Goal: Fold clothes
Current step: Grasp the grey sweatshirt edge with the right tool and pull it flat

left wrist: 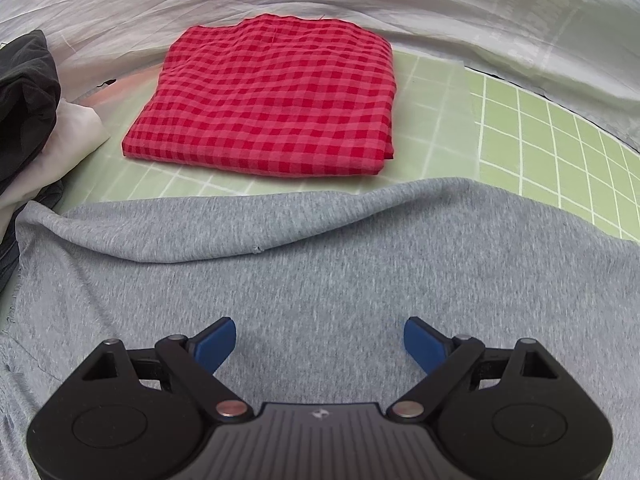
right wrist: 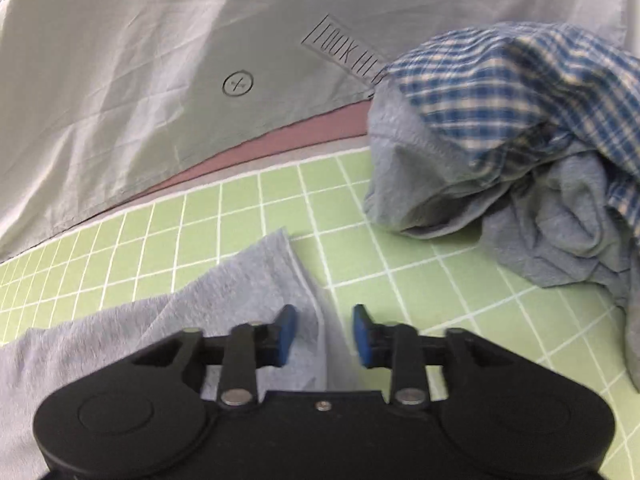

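Note:
A grey knit garment (left wrist: 320, 256) lies spread on the green grid mat (left wrist: 552, 152), its far edge rolled into a long fold. My left gripper (left wrist: 319, 344) hovers over it, wide open, nothing between its blue pads. In the right wrist view a corner of the same grey garment (right wrist: 256, 280) points away across the mat (right wrist: 400, 220). My right gripper (right wrist: 325, 332) sits above that corner's right edge, open, with the fabric edge running between the pads but not pinched.
A folded red checked cloth (left wrist: 268, 96) rests beyond the grey garment. Dark and white clothes (left wrist: 28, 120) pile at the left. A heap of blue plaid and light blue clothes (right wrist: 520, 140) sits at the right. A white crinkled sheet (right wrist: 140, 80) bounds the far side.

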The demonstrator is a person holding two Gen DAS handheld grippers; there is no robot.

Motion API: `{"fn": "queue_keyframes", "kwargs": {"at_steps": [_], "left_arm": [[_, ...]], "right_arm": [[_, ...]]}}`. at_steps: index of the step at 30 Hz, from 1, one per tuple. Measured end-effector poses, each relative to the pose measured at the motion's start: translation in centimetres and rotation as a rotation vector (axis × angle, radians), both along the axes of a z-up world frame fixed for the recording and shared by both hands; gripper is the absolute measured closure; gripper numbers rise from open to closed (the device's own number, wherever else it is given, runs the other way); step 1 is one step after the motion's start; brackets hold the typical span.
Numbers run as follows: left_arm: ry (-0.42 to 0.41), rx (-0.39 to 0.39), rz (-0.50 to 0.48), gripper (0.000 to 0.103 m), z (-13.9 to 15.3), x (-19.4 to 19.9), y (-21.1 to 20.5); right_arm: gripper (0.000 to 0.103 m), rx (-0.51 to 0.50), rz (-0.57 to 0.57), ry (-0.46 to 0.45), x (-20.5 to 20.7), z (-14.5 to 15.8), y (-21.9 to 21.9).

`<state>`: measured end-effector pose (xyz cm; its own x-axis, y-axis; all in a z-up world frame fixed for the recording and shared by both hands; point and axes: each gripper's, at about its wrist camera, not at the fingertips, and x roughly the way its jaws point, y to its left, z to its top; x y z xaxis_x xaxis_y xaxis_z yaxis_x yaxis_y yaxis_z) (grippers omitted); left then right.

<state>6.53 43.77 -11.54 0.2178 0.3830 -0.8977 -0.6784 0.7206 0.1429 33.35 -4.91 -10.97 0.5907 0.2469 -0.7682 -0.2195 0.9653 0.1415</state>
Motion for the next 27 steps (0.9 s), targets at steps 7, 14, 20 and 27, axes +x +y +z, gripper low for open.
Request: {"fn": "queue_keyframes", "kwargs": {"at_steps": [7,14,20,27], "left_arm": [[-0.019,-0.007,-0.001,0.012,0.5,-0.4,-0.4],[-0.036,-0.019,0.001,0.012,0.9,-0.7,-1.2],[-0.059,-0.054,0.001,0.012,1.7,-1.8,-2.6],[-0.054,-0.089,0.013,0.012,2.3,-5.3,-4.7]], "right_arm": [[0.102,-0.033,-0.042,-0.056,0.2,0.8,-3.6],[0.058,-0.039,-0.187,-0.085,-3.6,2.1,-6.2],[0.056,-0.028,-0.281,-0.011,-8.0,0.6,-6.6],[0.065,-0.020,-0.263,0.024,-10.2,-0.9,-5.5]]}}
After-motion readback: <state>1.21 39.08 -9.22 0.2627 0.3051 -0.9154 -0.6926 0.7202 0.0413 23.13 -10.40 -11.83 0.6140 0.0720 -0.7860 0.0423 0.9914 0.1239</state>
